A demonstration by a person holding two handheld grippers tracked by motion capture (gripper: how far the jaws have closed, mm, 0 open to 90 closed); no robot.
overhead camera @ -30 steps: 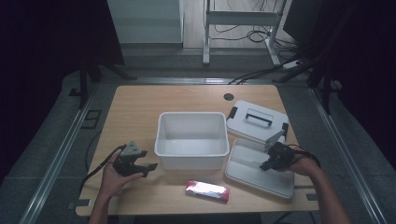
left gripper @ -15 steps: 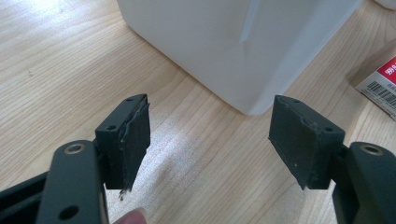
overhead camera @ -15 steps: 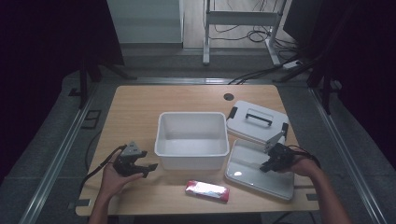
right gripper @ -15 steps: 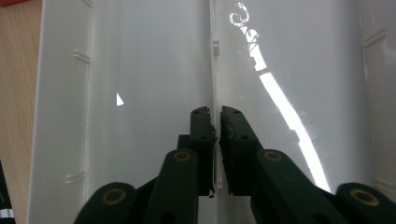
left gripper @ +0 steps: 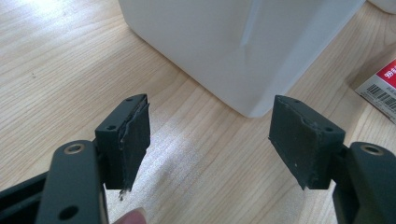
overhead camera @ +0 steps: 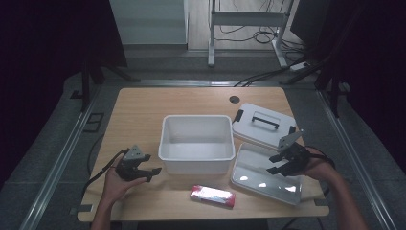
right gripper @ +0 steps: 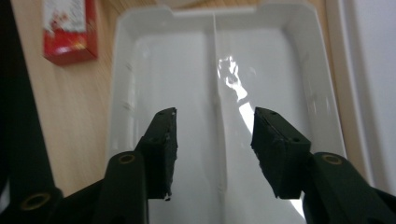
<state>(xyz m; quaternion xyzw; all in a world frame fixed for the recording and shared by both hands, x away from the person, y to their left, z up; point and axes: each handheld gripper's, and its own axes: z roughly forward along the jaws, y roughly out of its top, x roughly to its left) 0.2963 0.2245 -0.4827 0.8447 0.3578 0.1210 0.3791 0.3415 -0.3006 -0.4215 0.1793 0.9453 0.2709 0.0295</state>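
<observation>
The right gripper [overhead camera: 281, 164] hovers directly above the shallow white tray [overhead camera: 249, 178], jaws just opened with nothing between them, the tray's long axis running away from them.

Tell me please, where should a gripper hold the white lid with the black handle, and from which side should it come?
Probably by the black handle of the white lid, coming from above. The lid lies flat on the table, handle up, and the handle forms a raised bar across its middle. Jaws set across that bar could close on it; the lid's broad flat edges look harder to pinch.
</observation>
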